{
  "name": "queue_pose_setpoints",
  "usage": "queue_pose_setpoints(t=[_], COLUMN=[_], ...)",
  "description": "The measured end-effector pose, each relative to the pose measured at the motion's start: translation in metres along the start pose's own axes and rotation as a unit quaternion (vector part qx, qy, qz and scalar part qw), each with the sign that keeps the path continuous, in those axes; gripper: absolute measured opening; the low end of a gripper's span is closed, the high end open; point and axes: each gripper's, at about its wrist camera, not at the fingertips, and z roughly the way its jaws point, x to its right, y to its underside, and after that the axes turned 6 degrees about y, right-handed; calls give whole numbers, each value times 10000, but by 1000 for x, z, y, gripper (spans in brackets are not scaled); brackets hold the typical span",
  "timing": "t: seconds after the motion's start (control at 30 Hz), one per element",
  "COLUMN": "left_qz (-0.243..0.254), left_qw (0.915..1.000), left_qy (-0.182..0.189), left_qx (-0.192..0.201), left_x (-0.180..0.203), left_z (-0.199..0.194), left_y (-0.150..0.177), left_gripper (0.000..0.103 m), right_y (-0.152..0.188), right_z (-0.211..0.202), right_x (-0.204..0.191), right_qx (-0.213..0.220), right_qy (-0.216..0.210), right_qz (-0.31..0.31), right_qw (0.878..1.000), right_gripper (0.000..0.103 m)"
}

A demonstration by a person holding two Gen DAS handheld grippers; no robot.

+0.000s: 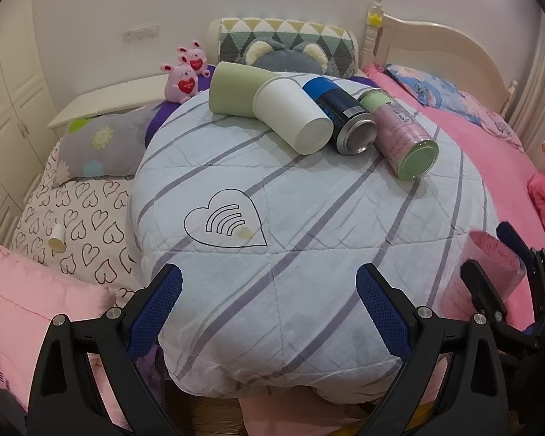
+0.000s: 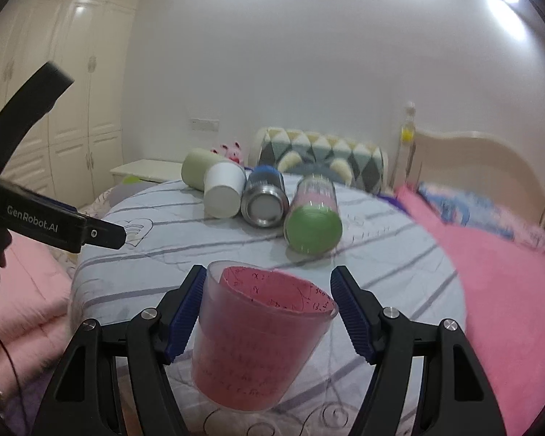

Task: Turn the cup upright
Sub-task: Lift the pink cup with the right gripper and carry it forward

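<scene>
Near edge of quilt: clear plastic cup [image 2: 261, 341] lined with pink written paper, mouth up, slightly tilted, standing on the striped quilted cushion [image 1: 309, 254].
Right gripper [image 2: 269, 312]: jaws spread wide around the cup; left blue ribbed pad touches its wall, right pad stands apart.
Left gripper [image 1: 269, 290]: wide apart, holding nothing, above the quilt's near edge.
Far edge: green cup [image 1: 232, 89], white paper cup [image 1: 290, 118], blue can [image 1: 341, 116], pink tin [image 1: 403, 134], all lying sideways, touching.
</scene>
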Motion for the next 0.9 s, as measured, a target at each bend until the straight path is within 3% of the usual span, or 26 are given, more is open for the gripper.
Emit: queue_pose_setpoints(t=[0.23,0.4,0.53,0.9], left_qz=[5,-46,-80,-212], left_qw=[9998,9996,9997,9994], left_qy=[-27,-95,-73,-148], left_qx=[209,273,240,221], left_x=[4,5,5,6], left_z=[-6,0,7,0], left_y=[-10,-23,-24,-5], left_gripper=[98,98,98,98], right_y=[-29,-43,-30,-11], right_z=[19,59,78,51], right_x=[-7,4,11,5], right_qx=[537,194,-322,-149], right_qy=[136,30,-61,152], right_qz=[-473,-246,15,-158], right_qw=[9973,9995,9995,9996], right_gripper=[71,71,71,71])
